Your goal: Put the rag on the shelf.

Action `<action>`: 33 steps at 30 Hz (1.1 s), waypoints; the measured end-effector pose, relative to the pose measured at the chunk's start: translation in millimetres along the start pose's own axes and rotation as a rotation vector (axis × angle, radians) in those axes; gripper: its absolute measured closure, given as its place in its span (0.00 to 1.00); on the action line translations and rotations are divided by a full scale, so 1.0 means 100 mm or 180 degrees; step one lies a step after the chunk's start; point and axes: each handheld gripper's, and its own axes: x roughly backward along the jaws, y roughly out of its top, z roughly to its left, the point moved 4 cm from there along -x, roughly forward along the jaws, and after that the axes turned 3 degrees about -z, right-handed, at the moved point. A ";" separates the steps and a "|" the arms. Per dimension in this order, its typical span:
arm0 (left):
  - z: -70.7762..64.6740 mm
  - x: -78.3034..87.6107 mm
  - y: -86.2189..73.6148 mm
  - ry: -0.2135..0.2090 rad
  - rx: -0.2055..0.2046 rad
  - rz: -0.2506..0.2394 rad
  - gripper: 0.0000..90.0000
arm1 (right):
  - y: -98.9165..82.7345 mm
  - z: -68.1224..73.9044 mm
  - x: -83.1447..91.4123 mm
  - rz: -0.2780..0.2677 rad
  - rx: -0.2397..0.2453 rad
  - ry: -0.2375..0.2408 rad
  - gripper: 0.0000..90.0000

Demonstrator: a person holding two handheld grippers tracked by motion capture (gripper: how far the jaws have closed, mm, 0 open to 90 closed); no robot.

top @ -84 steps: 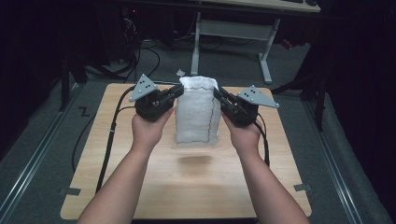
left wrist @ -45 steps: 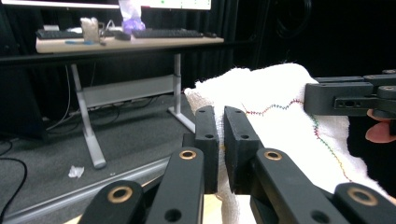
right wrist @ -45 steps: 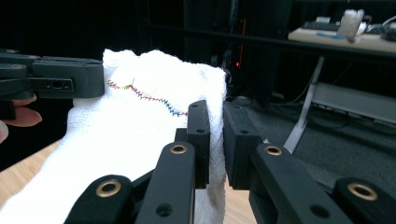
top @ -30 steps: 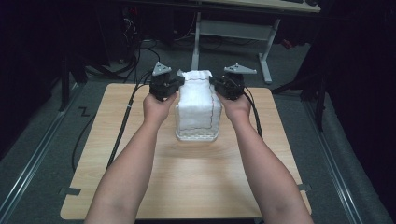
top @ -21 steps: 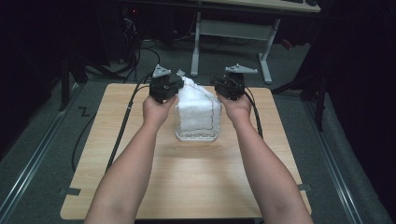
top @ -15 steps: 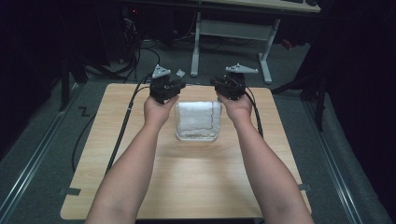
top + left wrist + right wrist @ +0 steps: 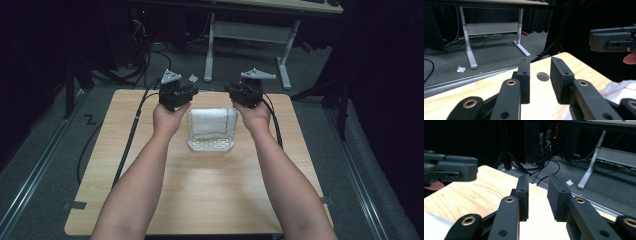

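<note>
Table hole [image 7: 542, 76] beyond left hand-held gripper [image 7: 539, 82]

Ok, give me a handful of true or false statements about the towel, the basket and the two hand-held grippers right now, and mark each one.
1. The white towel lies inside the clear basket. True.
2. The left hand-held gripper is clamped on the towel. False: its jaws stand apart with nothing between them, having just been opening.
3. The right hand-held gripper holds nothing. True: its jaws have just been opening and the gap is bare.
4. The basket stands on the floor. False: it stands on the wooden table.
5. Both hand-held grippers sit at the far corners of the basket, one each side. True.
</note>
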 end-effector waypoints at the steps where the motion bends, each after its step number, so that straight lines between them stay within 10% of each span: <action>1: 0.00 0.01 0.01 0.0011 0.0020 -0.0012 0.77 | 0.00 0.00 0.00 0.0005 0.0005 -0.0007 0.79; 21: 0.06 0.45 -0.22 0.0069 0.0077 0.0003 0.66 | -0.21 -0.01 0.43 -0.0032 0.0205 -0.0184 0.76; 33: -0.09 1.03 -0.78 -0.0016 -0.0058 0.0237 0.62 | -0.69 0.06 0.97 0.0065 0.0187 -0.0219 0.70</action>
